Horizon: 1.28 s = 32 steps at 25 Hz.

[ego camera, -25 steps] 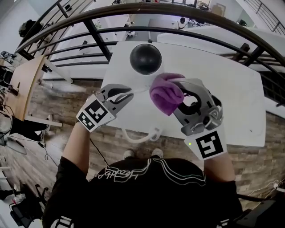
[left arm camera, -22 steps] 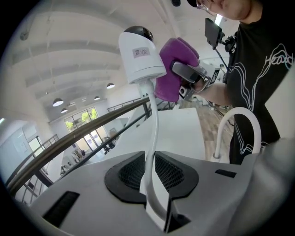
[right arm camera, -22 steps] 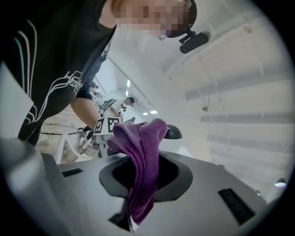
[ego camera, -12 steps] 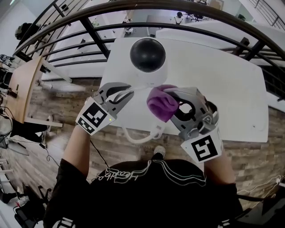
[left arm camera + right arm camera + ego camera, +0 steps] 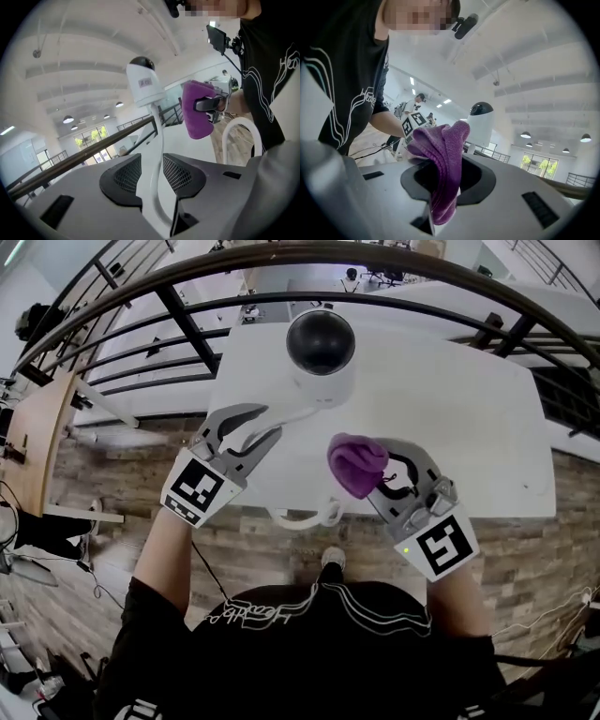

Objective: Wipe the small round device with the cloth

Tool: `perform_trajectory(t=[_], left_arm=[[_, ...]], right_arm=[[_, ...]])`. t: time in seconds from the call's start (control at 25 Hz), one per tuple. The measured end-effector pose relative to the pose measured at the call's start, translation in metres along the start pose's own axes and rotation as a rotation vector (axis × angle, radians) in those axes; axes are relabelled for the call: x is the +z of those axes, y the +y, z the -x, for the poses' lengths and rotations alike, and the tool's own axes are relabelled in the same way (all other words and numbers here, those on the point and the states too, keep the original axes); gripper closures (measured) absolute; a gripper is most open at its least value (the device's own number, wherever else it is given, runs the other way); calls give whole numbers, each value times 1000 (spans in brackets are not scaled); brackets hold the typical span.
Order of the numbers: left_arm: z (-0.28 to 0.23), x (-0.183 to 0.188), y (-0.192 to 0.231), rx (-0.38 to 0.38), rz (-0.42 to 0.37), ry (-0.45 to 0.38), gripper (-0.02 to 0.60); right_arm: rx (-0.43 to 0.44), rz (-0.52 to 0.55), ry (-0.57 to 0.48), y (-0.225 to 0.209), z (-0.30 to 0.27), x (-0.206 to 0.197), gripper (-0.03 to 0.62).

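Left claw: your left gripper [image 5: 152, 174] has its jaws opening. The two dark ribbed pads stand apart, and the white cable [image 5: 155, 136] runs up between them with a gap showing on either side.
Right claw: your right gripper [image 5: 443, 185] is pinching the purple cloth [image 5: 440, 154]. A bunched fold sticks up past the jaws and a tail hangs down between the pads.
Cable: from your left jaws it rises to the base of the device. In the head view its other end drops over the near table edge in a loose loop between your two grippers.
Device: the small round device [image 5: 321, 348] stands upright on the table, a white body with a black dome on top. It sits toward the far edge, ahead of both grippers and apart from them.
Cloth and device: they are not touching — in the head view the cloth is held above the near part of the table, to the right of the device and closer to you.
Grippers: the left one is at the near left edge of the table, angled toward the device. The right one is at the near edge, well apart from the left, with its marker cube toward you.
Table: the white table [image 5: 459, 418] lies beyond your grippers.
Surroundings: a dark metal railing [image 5: 281, 257] curves past the far side of the table, and a wood-plank floor shows below.
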<state>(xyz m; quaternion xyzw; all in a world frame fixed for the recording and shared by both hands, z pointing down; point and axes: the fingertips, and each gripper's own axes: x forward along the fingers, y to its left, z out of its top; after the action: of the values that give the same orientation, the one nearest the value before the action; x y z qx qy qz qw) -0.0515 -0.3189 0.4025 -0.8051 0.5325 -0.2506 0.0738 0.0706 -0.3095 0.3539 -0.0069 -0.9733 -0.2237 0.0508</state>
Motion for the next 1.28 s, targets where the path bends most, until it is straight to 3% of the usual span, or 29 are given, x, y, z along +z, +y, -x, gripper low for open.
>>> perform_trajectory(t=[0.12,0.24,0.44,0.56,0.64,0.84,1.04,1.28], left_arm=[[35,36,-10,20,-17,-75,446],[79,70,-35,9,17,-161,449],[175,110,-104,-84,190,-268,568],[214,125,-141,-152,293,-314,572],[233,134,-161,-177,315,-339,572],[279,128,-200,-162,325,-338,572],[305,112,-236,-215,371,-341,572],[300,105,-242,-224,438,-329,573]], right_arm=[[-101,-99,20,4,15,15,536],[-176,-182,-4,20,33,41,536],[-207,-224,-77,91,64,112,536],[-212,-211,-83,130,74,141,536],[-215,-219,-82,150,79,153,535],[-193,-339,-66,208,84,160,536],[-174,-418,-52,259,85,160,536],[-151,-504,-54,274,82,152,536]])
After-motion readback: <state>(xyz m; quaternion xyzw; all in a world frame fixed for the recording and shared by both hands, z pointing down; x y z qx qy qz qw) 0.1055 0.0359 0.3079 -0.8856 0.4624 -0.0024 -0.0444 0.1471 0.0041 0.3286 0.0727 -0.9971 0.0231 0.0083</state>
